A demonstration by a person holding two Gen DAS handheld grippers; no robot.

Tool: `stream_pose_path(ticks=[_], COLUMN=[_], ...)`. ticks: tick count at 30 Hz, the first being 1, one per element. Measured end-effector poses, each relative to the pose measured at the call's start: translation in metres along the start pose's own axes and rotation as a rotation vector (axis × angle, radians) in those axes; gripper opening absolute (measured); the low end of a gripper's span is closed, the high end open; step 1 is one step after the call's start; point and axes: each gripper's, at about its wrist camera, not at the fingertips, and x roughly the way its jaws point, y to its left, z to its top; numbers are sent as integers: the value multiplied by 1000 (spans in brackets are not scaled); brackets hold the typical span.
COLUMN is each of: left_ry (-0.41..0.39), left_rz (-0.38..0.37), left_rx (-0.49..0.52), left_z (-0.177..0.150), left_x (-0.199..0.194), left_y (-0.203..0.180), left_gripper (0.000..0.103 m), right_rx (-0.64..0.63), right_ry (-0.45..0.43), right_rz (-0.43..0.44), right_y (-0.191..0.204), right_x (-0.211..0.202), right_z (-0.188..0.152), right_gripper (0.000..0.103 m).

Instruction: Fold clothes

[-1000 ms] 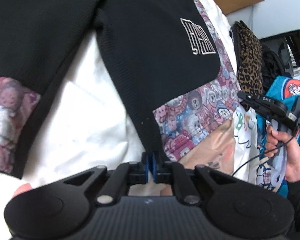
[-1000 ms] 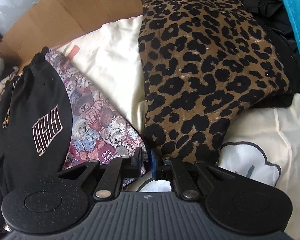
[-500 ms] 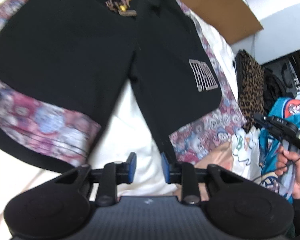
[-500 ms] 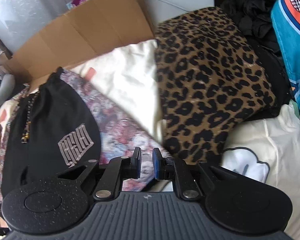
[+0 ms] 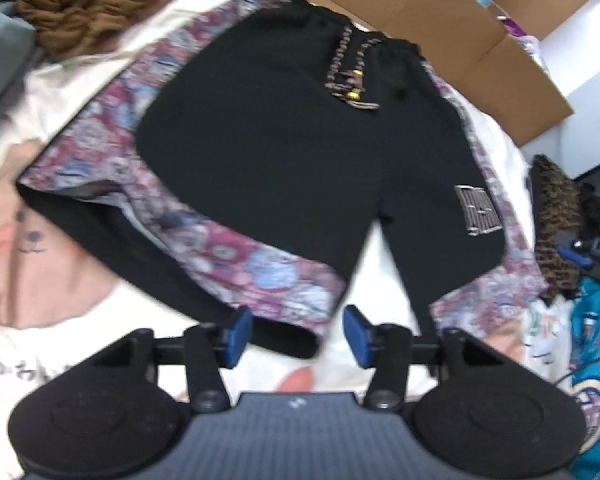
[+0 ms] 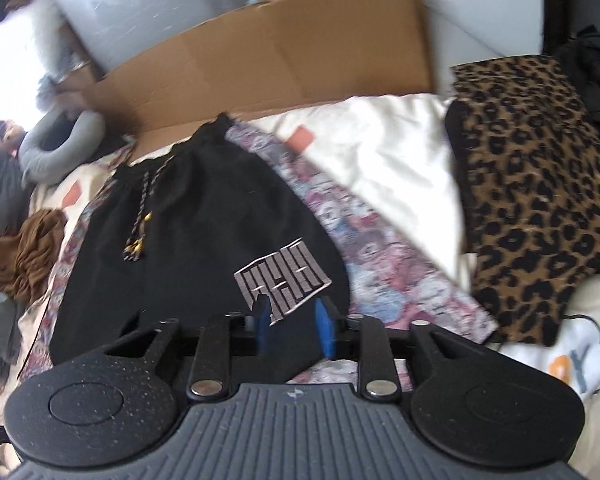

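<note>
L gripper (image 5: 298,334) jaws opening, nothing btwn, hovering over hem of black shorts (image 5: 300,152) lying flat on cream bedding (image 5: 80,92). R gripper (image 6: 294,330) also opening, empty, above logo leg. Leopard garment (image 6: 540,200) crowding right edge, cardboard (image 6: 280,60) behind waistband.

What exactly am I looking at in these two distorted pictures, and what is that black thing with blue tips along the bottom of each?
There is no robot here. A person holds a two-finger gripper in each hand, and each gripper carries a wide-angle camera looking along its fingers. One picture comes from the left gripper, the other from the right gripper; the blue tips are the finger pads.

Both sets of jaws are opening and hold nothing. Spread flat on the pale printed bedding is a pair of black shorts with patterned side panels, a drawstring and a logo on one leg. Around them lie a leopard-print garment, a crumpled brown garment and a cardboard box.
</note>
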Motion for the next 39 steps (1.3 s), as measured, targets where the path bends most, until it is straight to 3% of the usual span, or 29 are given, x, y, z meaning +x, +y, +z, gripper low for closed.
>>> stream_pose_path(ticks=[2,10,19,31,36,39], left_ry=[-8,-41,-66,-230,-259,-266], left_rz=[-38,4,64,65,74,103], left_rx=[-40,-155,-184,-223,-261,-289], left_z=[-2,-9,-10,10,21,23], left_x=[-2,6,23,31,39,45], left_y=[10,47,79,106,117,125], left_gripper=[65,68,69,67,58,41], right_rx=[-40,-123,-162,-257,-272,-259], right_ry=[16,57,148,248,309,345], right_rz=[24,96,157,302,351,366], right_y=[14,57,85,133,157,164], right_x=[3,16,55,92,105,111], right_z=[0,-6,-29,-59,-69,-75], right_gripper=[30,31,38,38,38,38])
